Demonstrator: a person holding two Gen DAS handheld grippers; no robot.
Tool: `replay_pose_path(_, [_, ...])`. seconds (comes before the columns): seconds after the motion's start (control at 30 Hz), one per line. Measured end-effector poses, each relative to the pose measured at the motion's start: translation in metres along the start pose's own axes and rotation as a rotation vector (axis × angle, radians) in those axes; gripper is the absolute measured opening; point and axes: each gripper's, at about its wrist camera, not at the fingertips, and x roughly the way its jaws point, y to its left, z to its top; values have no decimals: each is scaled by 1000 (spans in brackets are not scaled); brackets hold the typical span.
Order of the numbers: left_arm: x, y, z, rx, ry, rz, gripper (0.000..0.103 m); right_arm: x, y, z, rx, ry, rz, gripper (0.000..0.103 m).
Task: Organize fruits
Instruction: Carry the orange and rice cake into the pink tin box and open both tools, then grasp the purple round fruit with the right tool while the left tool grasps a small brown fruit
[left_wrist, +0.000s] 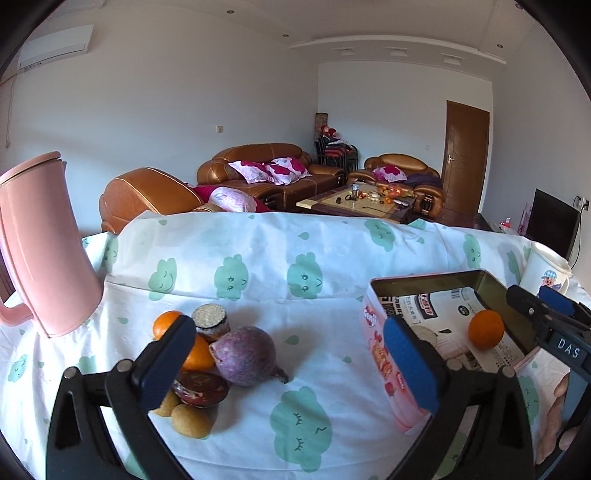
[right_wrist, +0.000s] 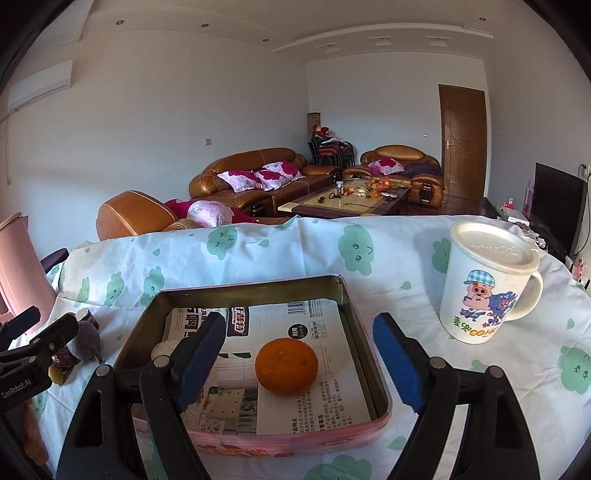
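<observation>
Left wrist view puts the pile of loose fruit (left_wrist: 207, 362) low and to your left, partly behind the left finger of your left gripper (left_wrist: 288, 369), whose jaws stand wide apart with nothing between them. Nearest the gap is the purple round fruit (left_wrist: 243, 356), resting on the cloud-print cloth (left_wrist: 258, 266) with its stem end pointing right toward the tin (left_wrist: 384, 354). Behind and left of it sit two oranges and some smaller brown and yellow pieces, all touching one another.

One orange (right_wrist: 286, 365) already lies in the tin, on the printed paper lining. Your right gripper (right_wrist: 299, 365) hovers just above it, jaws parted and clear of its skin, so it looks released.

Your left hand is plainly the nearer one to the pile; the tin lies between the two hands. My guess is the left gripper needs to swing a little leftward and down to straddle the purple fruit across its round body, not along the stem.
</observation>
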Motion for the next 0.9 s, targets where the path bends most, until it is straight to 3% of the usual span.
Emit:
replay_pose_path(0.13, [0, 16, -4, 8, 10, 21, 103, -5, 5, -3, 13, -8, -22, 83])
replay_pose_path(0.4, [-1, 50, -7, 14, 30, 67, 103, -14, 38, -11, -4, 0, 21, 83])
replay_pose_path(0.9, [3, 147, -6, -72, 110, 216, 103, -5, 145, -24, -119, 84, 229, 83])
